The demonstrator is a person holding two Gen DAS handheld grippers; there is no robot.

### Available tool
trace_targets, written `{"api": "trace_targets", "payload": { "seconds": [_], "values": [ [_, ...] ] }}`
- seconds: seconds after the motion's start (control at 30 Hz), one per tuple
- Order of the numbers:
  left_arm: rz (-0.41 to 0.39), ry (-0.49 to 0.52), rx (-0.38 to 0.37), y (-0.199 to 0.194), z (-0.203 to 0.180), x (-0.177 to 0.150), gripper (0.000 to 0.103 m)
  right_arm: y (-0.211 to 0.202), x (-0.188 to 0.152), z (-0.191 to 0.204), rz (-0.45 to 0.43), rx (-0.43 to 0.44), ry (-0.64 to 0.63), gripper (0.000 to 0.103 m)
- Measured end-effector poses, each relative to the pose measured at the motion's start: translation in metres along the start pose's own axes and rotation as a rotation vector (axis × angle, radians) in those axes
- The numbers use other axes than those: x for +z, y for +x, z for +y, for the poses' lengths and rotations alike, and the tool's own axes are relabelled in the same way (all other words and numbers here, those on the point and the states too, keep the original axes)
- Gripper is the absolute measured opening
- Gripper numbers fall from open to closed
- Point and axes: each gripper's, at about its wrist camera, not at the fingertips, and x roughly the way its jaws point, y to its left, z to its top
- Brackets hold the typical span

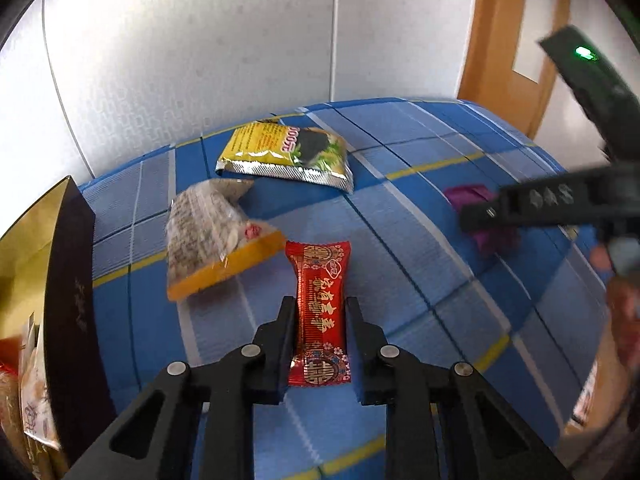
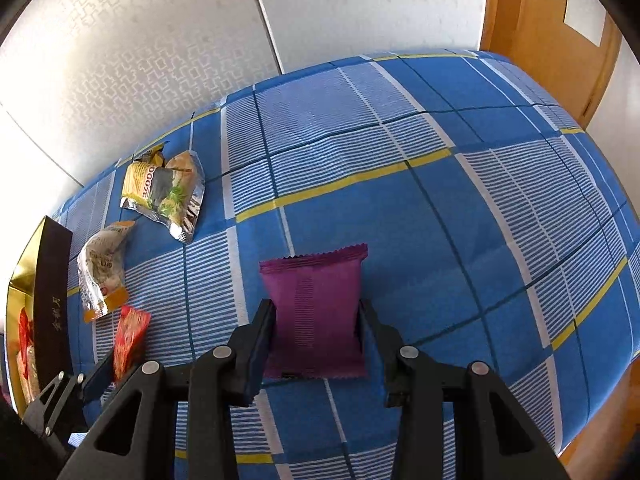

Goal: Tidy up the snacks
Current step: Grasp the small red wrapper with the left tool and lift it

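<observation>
Risks first: the red candy packet [image 1: 319, 312] is slick foil and gripped only by its long edges, so it could buckle or slide out once lifted. The clear cracker bag [image 1: 216, 236] lies just beside its far end, left of it, and could get nudged if the left gripper [image 1: 319, 338] swings toward the box. The box wall [image 1: 74, 304] stands tall on the left, so a low carry would likely clip it. The purple packet [image 2: 316, 312] is soft and puffy, and a squeeze on its sides may fold it or let it pop forward onto the blue checked cloth [image 2: 460, 220]

Grippers: left gripper is closed as narrow as it goes, pads pressing both long sides of the red candy packet, which looks to be resting on the cloth. The right gripper [image 2: 316, 332] is closed partway around the purple packet, fingers tight on its left and right edges, so I read it as gripped; can't tell if it is lifted yet

Other snacks: the yellow packet [image 1: 286, 152] sits further back on the cloth, well apart from both grippers. The box already holds some packets at its near end, contents too blurred to name
</observation>
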Motion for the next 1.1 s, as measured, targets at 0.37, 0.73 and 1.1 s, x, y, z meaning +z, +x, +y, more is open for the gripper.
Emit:
{"api": "trace_targets", "payload": {
  "seconds": [0.37, 0.73, 1.1],
  "values": [
    [-0.049, 0.0, -0.034, -0.042, 0.033, -0.02, 0.022, -0.008, -0.011, 0.013, -0.016, -0.015, -0.023, 0.041],
    [-0.106, -0.05, -0.053, -0.068, 0.053, -0.025, 0.022, -0.014, -0.023, 0.025, -0.027, -0.003, -0.045, 0.038],
    [-0.139, -0.137, -0.026, -0.093, 0.094, -0.028, 0.022, -0.02, -0.033, 0.047, -0.02, 0.032, -0.071, 0.038]
  ]
}}
